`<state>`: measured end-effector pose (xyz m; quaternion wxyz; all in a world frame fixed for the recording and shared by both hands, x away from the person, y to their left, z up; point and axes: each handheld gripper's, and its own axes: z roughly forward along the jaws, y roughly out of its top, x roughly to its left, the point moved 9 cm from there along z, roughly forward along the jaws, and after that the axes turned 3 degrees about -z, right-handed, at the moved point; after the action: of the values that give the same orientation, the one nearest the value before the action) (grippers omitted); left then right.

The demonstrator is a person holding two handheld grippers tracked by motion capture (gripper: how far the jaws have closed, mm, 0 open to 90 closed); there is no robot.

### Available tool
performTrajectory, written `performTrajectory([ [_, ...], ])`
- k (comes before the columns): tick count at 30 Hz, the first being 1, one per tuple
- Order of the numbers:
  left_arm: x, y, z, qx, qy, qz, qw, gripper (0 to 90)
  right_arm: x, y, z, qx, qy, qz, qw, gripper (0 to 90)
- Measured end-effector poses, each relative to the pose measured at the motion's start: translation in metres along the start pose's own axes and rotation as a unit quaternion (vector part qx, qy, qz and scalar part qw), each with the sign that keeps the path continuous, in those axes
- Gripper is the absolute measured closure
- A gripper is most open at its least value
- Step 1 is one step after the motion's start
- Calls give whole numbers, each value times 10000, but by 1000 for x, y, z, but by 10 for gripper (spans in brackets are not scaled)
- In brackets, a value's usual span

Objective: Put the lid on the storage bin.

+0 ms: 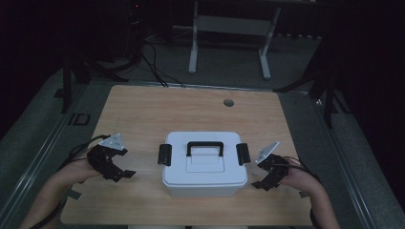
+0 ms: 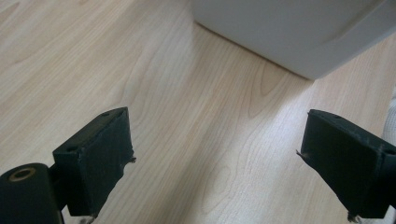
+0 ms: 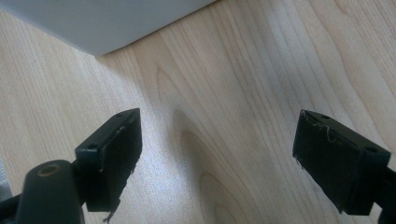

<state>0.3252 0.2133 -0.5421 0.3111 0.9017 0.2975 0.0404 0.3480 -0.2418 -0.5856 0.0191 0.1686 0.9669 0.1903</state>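
A white lidded box (image 1: 204, 164) stands in the middle of the wooden table (image 1: 143, 109), near the front. Its lid carries a black handle (image 1: 205, 147) and a black latch on each side, left latch (image 1: 165, 154) and right latch (image 1: 242, 153). My left gripper (image 1: 122, 175) hovers left of the box, open, jaws wide with bare wood between them (image 2: 215, 154). My right gripper (image 1: 260, 183) hovers at the box's right front corner, also open over bare wood (image 3: 217, 154). A corner of the box (image 2: 299, 32) appears ahead of the left jaws, and its edge (image 3: 93, 23) ahead of the right jaws.
A small round grommet (image 1: 229, 102) sits in the tabletop at the back. Behind the table stands a white metal frame (image 1: 229, 33) with cables on a dark floor. Black stand legs (image 1: 71, 76) flank the table on both sides.
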Motion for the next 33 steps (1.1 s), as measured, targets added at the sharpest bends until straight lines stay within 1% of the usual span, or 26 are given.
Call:
performTrajectory([
  [1, 0, -4, 2, 0, -18, -21, 10000, 89, 0, 0, 0, 0, -4, 1, 10000, 154],
  [2, 0, -4, 2, 0, -18, -21, 10000, 90, 0, 0, 0, -12, -11, 4, 10000, 154],
  [3, 0, -10, 7, 29, -31, -65, 10000, 89, 1, -1, 0, -13, -8, 0, 10000, 154],
  [4, 0, -10, 7, 29, -31, -65, 10000, 90, 0, -2, 1, -10, -20, -12, 10000, 154],
  [5, -1, -15, 10, 39, -56, -77, 9999, 89, 0, -2, 1, 6, -25, 0, 10000, 154],
  [7, -1, -18, 12, 47, -51, -71, 10000, 90, 0, -3, 1, 5, -33, 16, 10000, 154],
  [13, -4, -30, 17, -40, -93, -173, 9998, 90, -1, -3, 1, -59, -49, 34, 10000, 154],
  [18, -6, -46, 25, 84, -72, -194, 9998, 90, -2, -3, 2, -82, -69, 37, 9999, 154],
  [20, -6, -51, 27, 82, -81, -237, 9997, 89, -2, -4, 3, -123, -78, 54, 9999, 153],
  [22, -6, -55, 29, 67, -56, -254, 9996, 89, -2, -5, 4, -136, -92, 70, 9998, 154],
  [23, -7, -56, 29, 40, -72, -294, 9995, 90, -3, -5, 5, -168, -132, 23, 9998, 154],
  [26, -7, -61, 30, 5, -57, -290, 9996, 90, -2, -5, 5, -237, -151, 8, 9996, 154],
  [28, -8, -63, 30, -57, -99, -338, 9994, 90, -3, -7, 5, -233, -156, 45, 9996, 154],
  [31, -8, -68, 29, -91, -74, -386, 9992, 89, -3, -8, 5, -280, -169, 100, 9994, 154],
  [33, -7, -71, 29, -108, -11, -375, 9992, 90, -4, -9, 6, -363, -204, 156, 9990, 154],
])
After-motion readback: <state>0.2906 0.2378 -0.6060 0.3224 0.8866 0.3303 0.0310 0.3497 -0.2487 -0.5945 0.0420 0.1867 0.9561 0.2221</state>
